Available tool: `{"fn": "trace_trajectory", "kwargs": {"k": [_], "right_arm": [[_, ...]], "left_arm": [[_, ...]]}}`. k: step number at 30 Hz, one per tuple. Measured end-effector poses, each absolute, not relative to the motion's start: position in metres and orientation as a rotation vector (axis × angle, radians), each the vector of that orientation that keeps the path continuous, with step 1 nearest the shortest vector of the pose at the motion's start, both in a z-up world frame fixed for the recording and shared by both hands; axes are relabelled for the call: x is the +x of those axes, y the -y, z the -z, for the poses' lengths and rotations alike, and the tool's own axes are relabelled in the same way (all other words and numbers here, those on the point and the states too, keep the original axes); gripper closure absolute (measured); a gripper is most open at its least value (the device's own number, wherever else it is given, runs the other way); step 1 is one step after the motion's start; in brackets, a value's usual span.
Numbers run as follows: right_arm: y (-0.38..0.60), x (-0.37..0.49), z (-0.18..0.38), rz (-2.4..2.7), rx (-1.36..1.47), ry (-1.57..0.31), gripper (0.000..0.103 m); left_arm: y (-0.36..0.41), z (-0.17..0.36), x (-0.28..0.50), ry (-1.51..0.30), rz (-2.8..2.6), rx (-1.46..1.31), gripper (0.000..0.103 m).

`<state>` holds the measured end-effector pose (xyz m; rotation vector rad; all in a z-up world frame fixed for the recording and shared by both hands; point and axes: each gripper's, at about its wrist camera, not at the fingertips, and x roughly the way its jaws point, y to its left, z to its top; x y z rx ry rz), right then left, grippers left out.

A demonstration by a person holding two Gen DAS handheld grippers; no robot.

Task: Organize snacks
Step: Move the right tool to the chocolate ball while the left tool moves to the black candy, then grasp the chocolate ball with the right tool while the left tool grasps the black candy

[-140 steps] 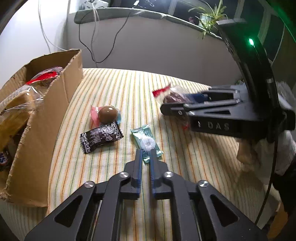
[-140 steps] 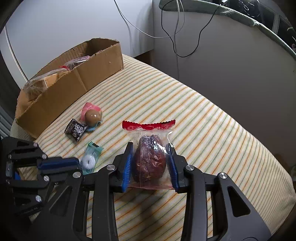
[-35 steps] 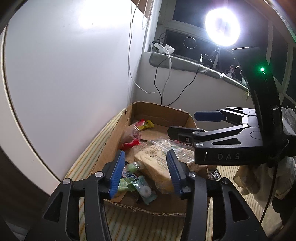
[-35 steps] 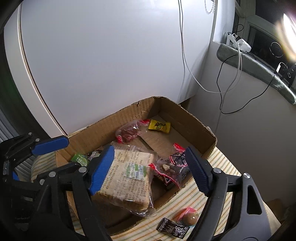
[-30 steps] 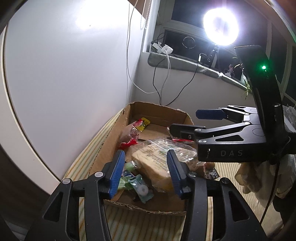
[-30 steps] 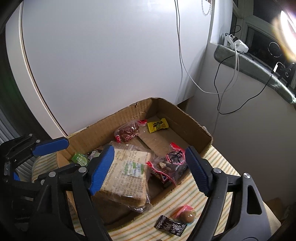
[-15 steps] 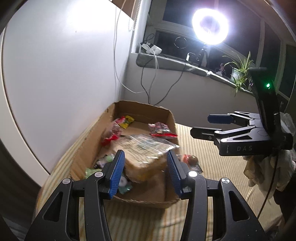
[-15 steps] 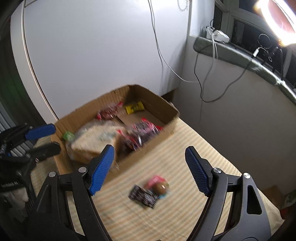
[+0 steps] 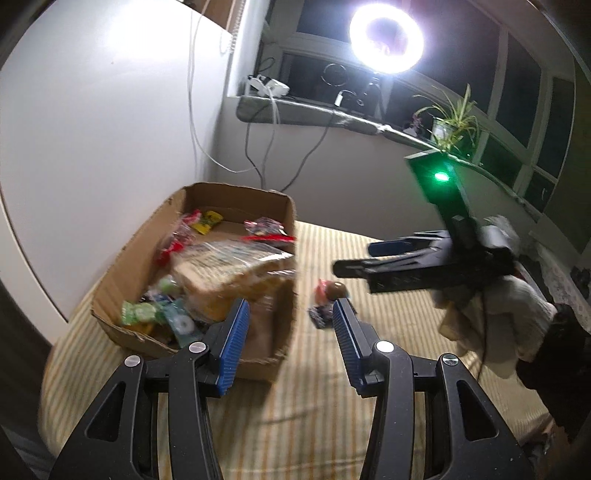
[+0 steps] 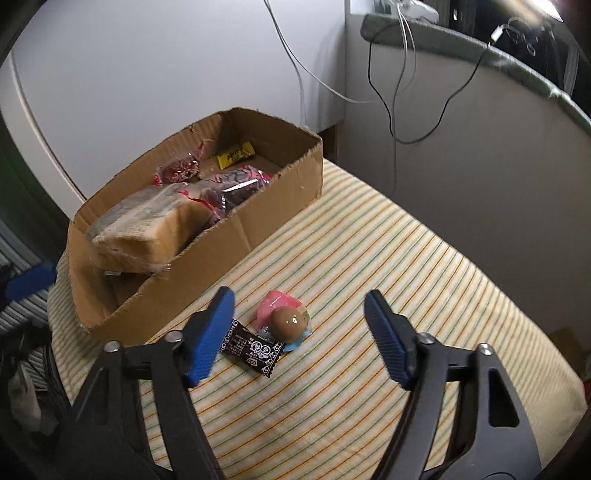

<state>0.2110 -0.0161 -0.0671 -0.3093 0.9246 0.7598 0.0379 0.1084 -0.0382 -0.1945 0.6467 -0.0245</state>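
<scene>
A cardboard box (image 10: pixel 236 229) on the striped cloth holds a wrapped bread loaf (image 10: pixel 147 229), red-edged packets (image 10: pixel 236 188), a yellow packet (image 10: pixel 236 153) and, in the left wrist view, green candies (image 9: pixel 140 312). Beside the box lie a brown egg-shaped sweet in a pink and blue wrapper (image 10: pixel 288 319) and a black candy packet (image 10: pixel 253 347). My right gripper (image 10: pixel 299 306) is open and empty just above these two. My left gripper (image 9: pixel 291 314) is open and empty over the box's near right corner (image 9: pixel 284 332). The egg sweet (image 9: pixel 332 290) shows there too.
The striped cloth (image 10: pixel 406 280) covers a rounded table that drops off at right and front. A white wall and a grey ledge (image 10: pixel 480 48) with cables stand behind. A ring light (image 9: pixel 386 35) and a potted plant (image 9: pixel 447 125) are at the window.
Both grippers have pulled back from over the box and swung right, toward the two snacks on the cloth. The right gripper has dropped lower over them. Both stay open.
</scene>
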Motion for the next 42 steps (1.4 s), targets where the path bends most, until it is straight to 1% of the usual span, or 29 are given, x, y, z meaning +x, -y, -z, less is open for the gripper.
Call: {"fn": "trace_trajectory", "kwargs": {"k": [1, 4, 7, 16, 18, 19, 21, 23, 36, 38, 39, 42], "right_arm": [[0.015, 0.214, 0.070, -0.767, -0.304, -0.939, 0.035], [0.009, 0.218, 0.076, -0.780, -0.316, -0.956, 0.039], [0.003, 0.221, 0.082, -0.790, -0.335, -0.972, 0.048], [-0.007, 0.228, 0.100, -0.840, -0.385, -1.008, 0.051], [-0.006, 0.228, 0.105, -0.855, -0.401, -1.013, 0.056], [-0.005, 0.228, 0.106, -0.865, -0.404, -1.017, 0.062], [-0.002, 0.227, 0.109, -0.874, -0.417, -1.013, 0.065], [0.004, 0.227, 0.110, -0.885, -0.419, -1.004, 0.071], [0.055, 0.232, 0.113, -0.904, -0.391, -0.957, 0.071], [0.061, 0.230, 0.112, -0.903, -0.389, -0.949, 0.071], [0.063, 0.230, 0.112, -0.906, -0.387, -0.948, 0.071], [0.075, 0.230, 0.111, -0.898, -0.380, -0.947, 0.071]], "left_arm": [[-0.104, 0.039, 0.038, -0.651, 0.035, -0.194, 0.057], [-0.091, 0.042, 0.039, -0.665, 0.068, -0.186, 0.057], [-0.078, 0.047, 0.040, -0.683, 0.101, -0.180, 0.057], [-0.044, 0.068, 0.059, -0.741, 0.140, -0.160, 0.060], [-0.040, 0.073, 0.066, -0.753, 0.139, -0.168, 0.060], [-0.039, 0.075, 0.068, -0.757, 0.137, -0.169, 0.060], [-0.036, 0.079, 0.073, -0.766, 0.129, -0.168, 0.060], [-0.033, 0.085, 0.079, -0.777, 0.119, -0.165, 0.060], [-0.025, 0.110, 0.117, -0.844, 0.016, -0.111, 0.060], [-0.023, 0.114, 0.124, -0.871, 0.019, -0.107, 0.058], [-0.022, 0.116, 0.128, -0.888, 0.020, -0.100, 0.055], [-0.022, 0.116, 0.134, -0.894, 0.011, -0.094, 0.050]]}}
